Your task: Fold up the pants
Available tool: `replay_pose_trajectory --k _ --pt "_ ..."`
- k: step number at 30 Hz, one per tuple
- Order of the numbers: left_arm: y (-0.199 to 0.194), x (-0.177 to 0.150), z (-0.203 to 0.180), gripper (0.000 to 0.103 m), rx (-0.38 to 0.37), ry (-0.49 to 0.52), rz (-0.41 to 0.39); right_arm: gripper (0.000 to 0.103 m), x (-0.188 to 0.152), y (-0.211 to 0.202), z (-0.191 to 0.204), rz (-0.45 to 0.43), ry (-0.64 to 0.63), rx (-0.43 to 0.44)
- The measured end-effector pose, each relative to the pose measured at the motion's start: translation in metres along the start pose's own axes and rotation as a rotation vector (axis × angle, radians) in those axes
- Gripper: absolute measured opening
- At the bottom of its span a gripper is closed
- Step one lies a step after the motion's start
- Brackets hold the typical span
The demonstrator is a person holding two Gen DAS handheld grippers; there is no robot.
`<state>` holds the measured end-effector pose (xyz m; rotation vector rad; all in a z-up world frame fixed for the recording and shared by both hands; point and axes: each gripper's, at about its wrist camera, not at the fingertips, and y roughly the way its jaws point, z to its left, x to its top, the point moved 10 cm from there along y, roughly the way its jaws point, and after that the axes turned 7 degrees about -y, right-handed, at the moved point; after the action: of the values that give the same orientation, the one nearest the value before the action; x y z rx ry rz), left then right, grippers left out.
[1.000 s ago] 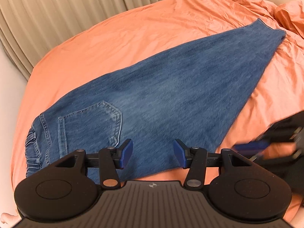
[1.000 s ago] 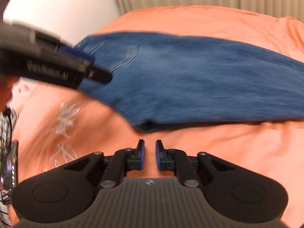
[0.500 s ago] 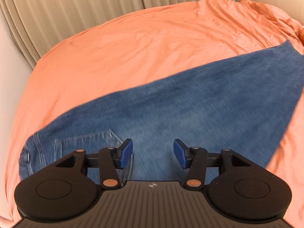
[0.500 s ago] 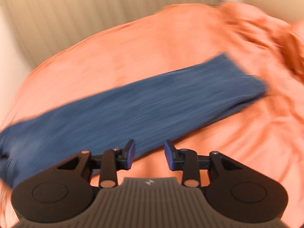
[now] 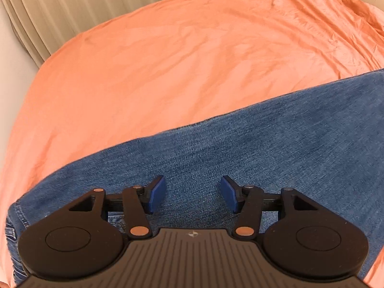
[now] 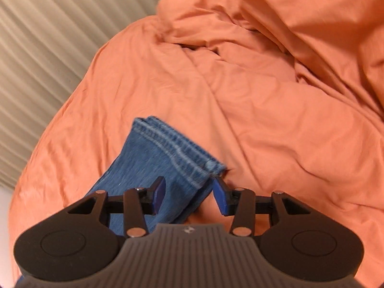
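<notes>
the bed (image 5: 192,55) wears a wrinkled orange sheet; blue jeans (image 5: 276,144) lie flat across it, hem (image 6: 177,148) near bunched bedding (image 6: 300,24).

Flat orange sheet (image 5: 192,55) open beyond jeans (image 5: 264,148), bunched duvet (image 6: 300,24) possibly blocking far right

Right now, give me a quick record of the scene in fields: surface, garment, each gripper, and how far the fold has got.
surface: orange bedsheet, rumpled at the far end
garment: blue jeans, lying flat, legs stacked
left gripper: open, over the upper part of the jeans
right gripper: open, straddling the hem
background: beige curtain
fold: crosswise fold not yet started
</notes>
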<state>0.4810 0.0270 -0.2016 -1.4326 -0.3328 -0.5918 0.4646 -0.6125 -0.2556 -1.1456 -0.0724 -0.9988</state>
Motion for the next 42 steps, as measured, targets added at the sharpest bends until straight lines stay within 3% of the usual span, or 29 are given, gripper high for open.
replay_pose_trajectory --k 9,15,21,24,27,29,31,37,42 --pt "0.010 -0.014 0.002 0.062 0.021 -0.017 0.027 0.018 0.004 -0.002 -0.001 -0.014 -0.009 0.039" --pt "0.005 -0.016 -0.004 0.062 0.029 -0.028 0.031 0.020 0.005 -0.003 0.012 0.021 -0.067 0.043" --pt "0.005 -0.016 0.001 0.062 0.027 -0.061 0.033 0.020 -0.003 0.020 0.001 0.073 0.000 0.002" --pt "0.004 -0.017 0.003 0.062 0.028 -0.059 0.035 0.003 -0.003 0.019 -0.001 0.077 0.068 0.000" --pt "0.004 -0.019 0.002 0.062 0.027 -0.061 0.038 0.001 0.018 -0.001 0.027 0.023 -0.049 0.000" --pt "0.004 -0.021 0.003 0.062 0.023 -0.073 0.036 0.000 0.041 -0.026 0.057 -0.072 -0.107 0.081" --pt "0.005 -0.023 0.004 0.063 0.013 -0.086 0.031 0.000 0.055 -0.039 0.064 -0.131 -0.168 0.066" --pt "0.011 -0.019 0.005 0.065 -0.001 -0.106 0.025 0.000 0.020 0.006 0.005 0.015 -0.108 -0.059" --pt "0.009 -0.014 0.005 0.065 -0.002 -0.110 0.014 0.000 0.006 0.021 -0.007 0.036 -0.103 -0.078"
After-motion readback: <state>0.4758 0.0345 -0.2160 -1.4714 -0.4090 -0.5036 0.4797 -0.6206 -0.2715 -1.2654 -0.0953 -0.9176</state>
